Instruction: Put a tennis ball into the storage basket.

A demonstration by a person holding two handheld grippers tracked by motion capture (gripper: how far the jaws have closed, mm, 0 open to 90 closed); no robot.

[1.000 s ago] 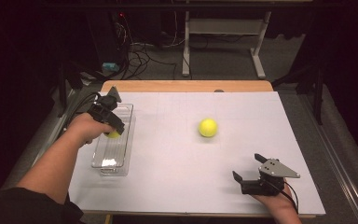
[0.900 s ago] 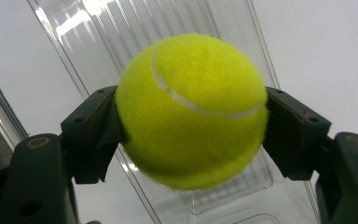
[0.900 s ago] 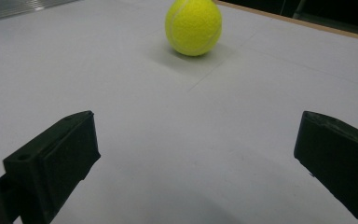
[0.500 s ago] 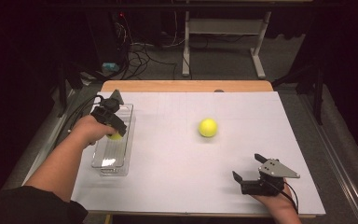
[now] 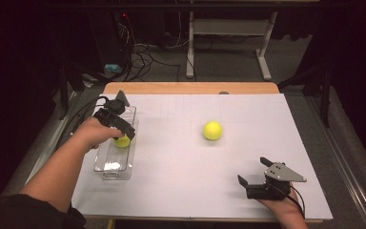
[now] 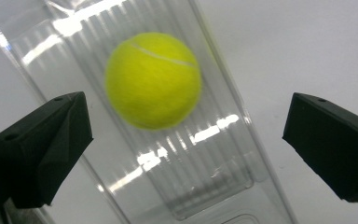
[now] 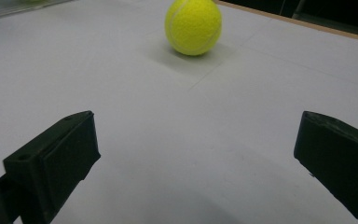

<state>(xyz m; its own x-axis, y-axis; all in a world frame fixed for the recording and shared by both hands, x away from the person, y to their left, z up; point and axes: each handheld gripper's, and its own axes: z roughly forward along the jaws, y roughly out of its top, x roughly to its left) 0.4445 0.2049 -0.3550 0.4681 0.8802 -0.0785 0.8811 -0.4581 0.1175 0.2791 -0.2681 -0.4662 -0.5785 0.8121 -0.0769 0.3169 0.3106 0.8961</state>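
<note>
A yellow tennis ball [image 5: 121, 141] lies in a clear plastic tray [image 5: 109, 169] at the table's left. My left gripper [image 5: 124, 132] hangs just above it, open. In the left gripper view the ball [image 6: 153, 79] looks slightly blurred on the ribbed tray floor [image 6: 205, 154], beyond the wide-apart jaws of the left gripper [image 6: 186, 140]. A second tennis ball [image 5: 212, 130] rests alone mid-table. My right gripper [image 5: 252, 171] sits low near the front right, open and holding nothing. Its own camera shows the right gripper [image 7: 196, 154] facing that ball [image 7: 193, 26] from some distance.
White paper [image 5: 181, 181] covers the table, and a wooden strip [image 5: 190, 88] shows at its far edge. Cables [image 5: 143, 52] and a stand's legs [image 5: 190, 57] lie on the dark floor beyond. The person's left forearm [image 5: 57, 171] reaches along the left side.
The ball under the left gripper sits a touch lower in the tray, and the left hand has barely shifted. The middle ball and the right gripper have stayed put.
</note>
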